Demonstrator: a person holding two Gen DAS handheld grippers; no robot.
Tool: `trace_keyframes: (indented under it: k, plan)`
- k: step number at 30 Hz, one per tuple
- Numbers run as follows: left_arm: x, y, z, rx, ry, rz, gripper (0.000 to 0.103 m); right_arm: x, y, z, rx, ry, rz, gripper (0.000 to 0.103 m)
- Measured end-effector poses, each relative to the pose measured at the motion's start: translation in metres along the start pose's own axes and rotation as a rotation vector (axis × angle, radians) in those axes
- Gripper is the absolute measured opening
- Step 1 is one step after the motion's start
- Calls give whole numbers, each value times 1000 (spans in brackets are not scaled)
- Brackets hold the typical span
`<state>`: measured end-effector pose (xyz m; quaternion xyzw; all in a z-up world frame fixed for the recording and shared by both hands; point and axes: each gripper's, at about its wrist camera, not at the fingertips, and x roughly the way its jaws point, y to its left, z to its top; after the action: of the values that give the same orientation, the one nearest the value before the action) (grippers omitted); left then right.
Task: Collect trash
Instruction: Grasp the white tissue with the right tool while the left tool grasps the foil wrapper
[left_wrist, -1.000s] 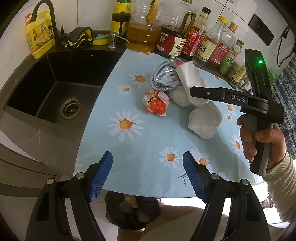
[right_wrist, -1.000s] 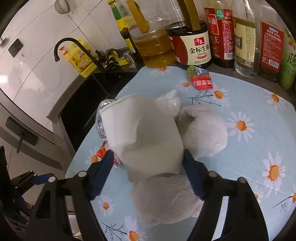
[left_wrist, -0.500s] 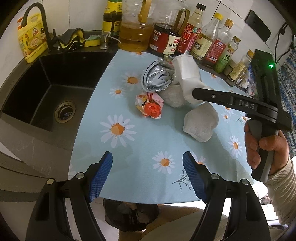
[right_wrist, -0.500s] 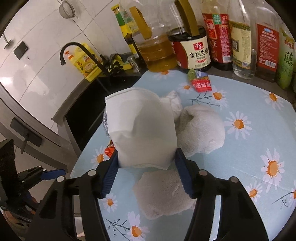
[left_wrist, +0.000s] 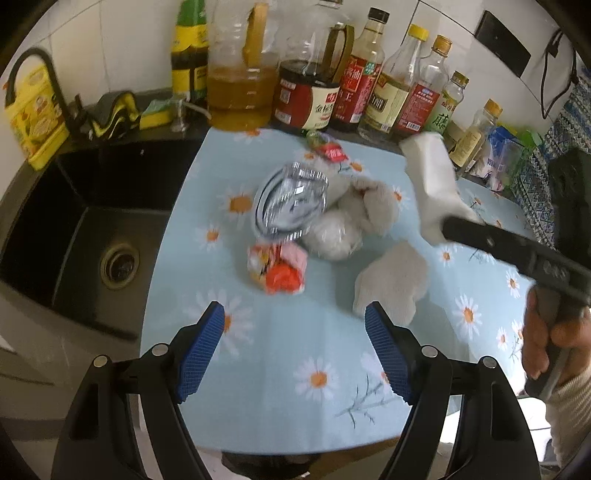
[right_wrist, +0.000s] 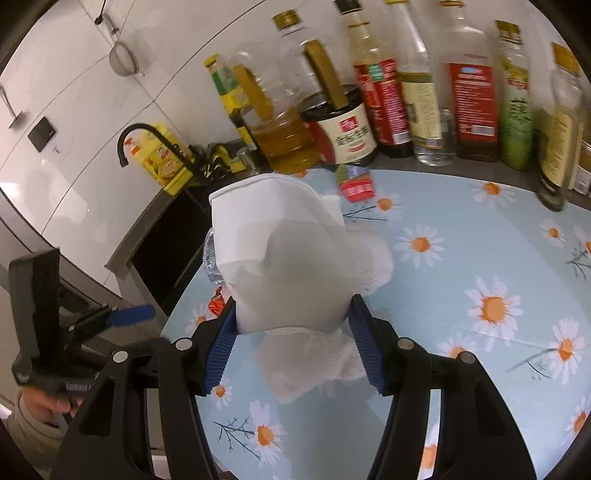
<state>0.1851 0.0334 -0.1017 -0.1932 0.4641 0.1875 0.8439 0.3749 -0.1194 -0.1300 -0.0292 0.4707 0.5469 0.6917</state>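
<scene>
Our right gripper (right_wrist: 291, 343) is clamped on the folded white paper (right_wrist: 284, 254), lifted above the daisy cloth (right_wrist: 480, 258); it looks light and crushable, so we pinch it low. Our left gripper (left_wrist: 295, 350) is widening with nothing between its jaws, and beyond it wait the soft orange wrapper (left_wrist: 279, 267) and the crumpled foil (left_wrist: 291, 201), best taken across their bulk.

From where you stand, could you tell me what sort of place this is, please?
Most likely a home kitchen counter. A black sink with a curved faucet sits beside a daisy-print mat, and a row of oil and sauce bottles lines the tiled wall.
</scene>
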Motion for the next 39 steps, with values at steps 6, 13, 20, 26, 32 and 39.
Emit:
trace_keyframes:
  k: [6,13,20,26,32,39]
  plan:
    - [20,-5,30,16,25,-7,81,-16,-18,-12,49,-12,-24,60]
    - [45,-9,57,42,45,16,81,-31,-34,-27,105,-16,-49,60]
    - [72,-8,71,45,71,35,81,-43,-41,-43,141,-14,-54,60]
    - [82,-7,78,61,69,77,81,-49,-48,-53,173,-13,-68,60]
    - [93,-9,81,81,79,92,72,-49,-50,-58,187,-2,-81,60]
    - [95,4,82,36,84,82,57,-48,-51,-63,207,1,-79,60]
